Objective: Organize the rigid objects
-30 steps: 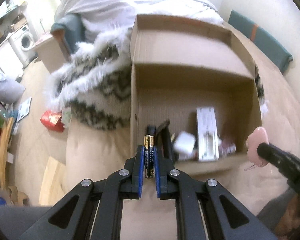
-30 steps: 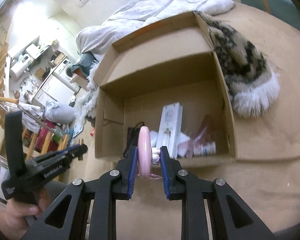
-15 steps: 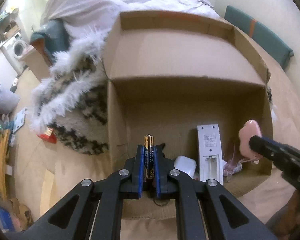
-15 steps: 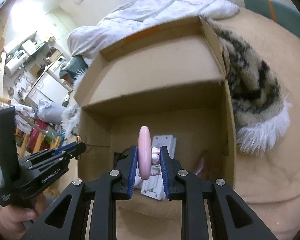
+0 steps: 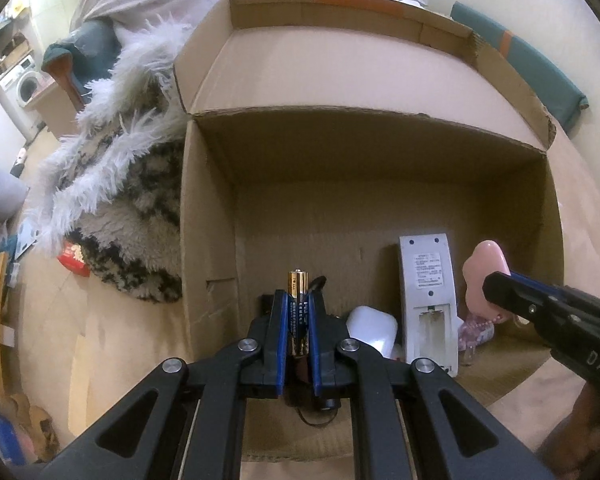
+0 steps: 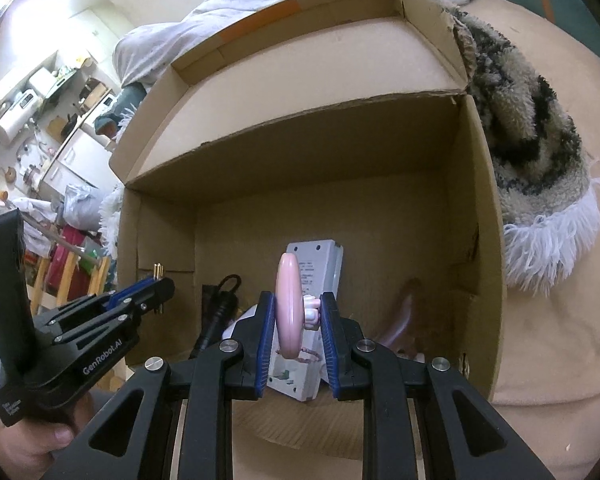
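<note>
Brown cardboard box [image 5: 208,216]; gold-blue battery [image 5: 298,312]; pink charm [image 6: 289,304]; grey remote [image 5: 428,280]; black-cream patterned rug [image 6: 528,120].

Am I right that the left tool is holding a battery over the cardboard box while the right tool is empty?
Not quite. The right tool is not empty: it is shut on a pink toy, as the right wrist view shows. The rest holds: the left tool grips a battery over the cardboard box.

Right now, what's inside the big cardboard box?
Inside the cardboard box lie a white remote with its battery bay open, a white case and a black cable. The claws cover whatever lies at the box's near edge.
</note>
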